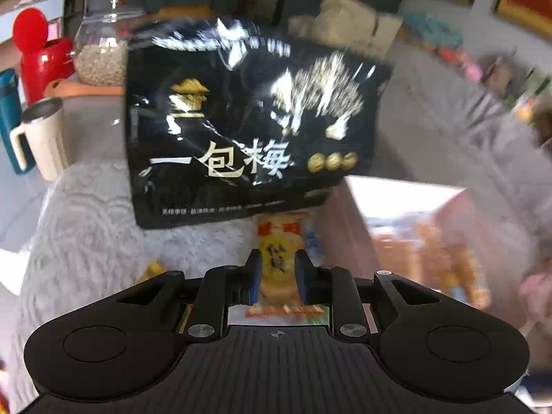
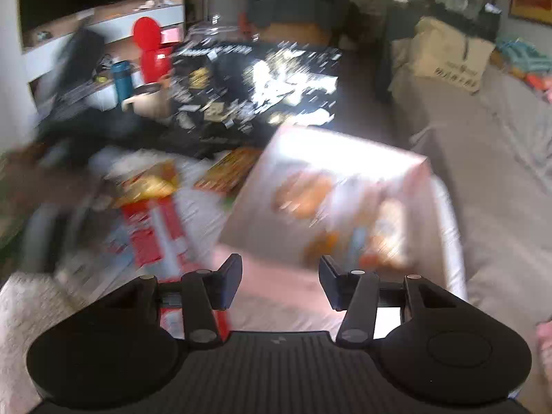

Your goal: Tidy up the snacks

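Note:
In the left wrist view my left gripper (image 1: 277, 269) is shut on a narrow yellow snack packet (image 1: 279, 258) with red print. A large black snack bag (image 1: 248, 120) with gold and white characters hangs just beyond the packet and seems joined to it. A pink box (image 1: 414, 227) holding snack packs stands to the right. In the right wrist view my right gripper (image 2: 279, 276) is open and empty over the near edge of the pink box (image 2: 331, 193). The black bag (image 2: 255, 86) is behind the box. Red and yellow snack packets (image 2: 155, 207) lie to the left.
A white textured cloth (image 1: 86, 227) covers the surface. At back left stand a white mug (image 1: 45, 134), a blue bottle (image 1: 8, 117), a red Mickey-shaped container (image 1: 38, 55) and a glass jar of grains (image 1: 100, 51). A grey sofa (image 2: 500, 158) runs along the right. The views are motion-blurred.

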Tool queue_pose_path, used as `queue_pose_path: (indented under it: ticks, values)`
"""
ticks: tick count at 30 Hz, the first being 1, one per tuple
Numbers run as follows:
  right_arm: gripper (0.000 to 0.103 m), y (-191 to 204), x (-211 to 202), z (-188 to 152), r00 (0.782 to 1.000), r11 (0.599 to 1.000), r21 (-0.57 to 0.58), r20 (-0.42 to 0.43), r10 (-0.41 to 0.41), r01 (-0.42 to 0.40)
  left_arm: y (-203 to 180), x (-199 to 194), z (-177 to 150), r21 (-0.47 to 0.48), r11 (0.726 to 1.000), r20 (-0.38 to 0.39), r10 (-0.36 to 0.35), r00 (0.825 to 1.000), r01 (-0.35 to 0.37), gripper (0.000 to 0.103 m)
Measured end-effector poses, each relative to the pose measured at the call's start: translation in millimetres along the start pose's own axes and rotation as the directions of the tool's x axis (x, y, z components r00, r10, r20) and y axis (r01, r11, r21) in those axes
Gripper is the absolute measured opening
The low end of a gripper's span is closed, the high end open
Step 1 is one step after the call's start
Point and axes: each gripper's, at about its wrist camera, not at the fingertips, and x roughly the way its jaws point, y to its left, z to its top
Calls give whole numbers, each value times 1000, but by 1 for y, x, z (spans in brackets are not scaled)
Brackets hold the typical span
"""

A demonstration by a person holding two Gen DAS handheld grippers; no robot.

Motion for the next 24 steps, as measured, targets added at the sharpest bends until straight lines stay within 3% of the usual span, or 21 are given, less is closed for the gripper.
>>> queue_pose_path:
  ticks: [1, 6, 11, 16, 17, 19, 20, 22, 24]
  values:
    - [50, 3, 1, -6, 1000, 1000, 0, -5, 11, -11, -4, 10, 2, 22, 999, -24, 27, 999, -27, 26]
    - [50, 18, 12, -26, 997, 997, -1, -26, 73, -73, -11, 25, 5, 99, 984, 8, 147, 989, -147, 29]
    - [50, 26, 21, -36, 992, 992, 3, -35, 124, -124, -7, 21, 10, 16, 998, -5, 61, 998, -61, 27]
    - [50, 22, 35, -49, 993, 993, 20, -26, 114, -113, -7, 11, 13, -42, 998, 38, -47, 998, 49, 28]
    - [51, 23, 37, -52, 994, 994, 18, -21, 109, -108, -11, 12, 14, -30, 999, 28, -43, 999, 44, 30]
    - [51, 22, 37, -56, 993, 993, 33, 6, 115, -115, -19, 23, 14, 35, 999, -3, 34, 999, -33, 30]
    - [51, 22, 36, -56, 993, 993, 35, 10, 114, -114, -21, 29, 13, 63, 996, -15, 64, 998, -63, 39]
    - [51, 23, 35, -57, 994, 993, 30, 14, 110, -111, -22, 35, 11, 71, 995, -24, 73, 997, -71, 45]
    - [51, 22, 34, -56, 994, 993, 32, 14, 111, -112, -23, 44, 9, 62, 997, -61, 56, 997, -52, 42]
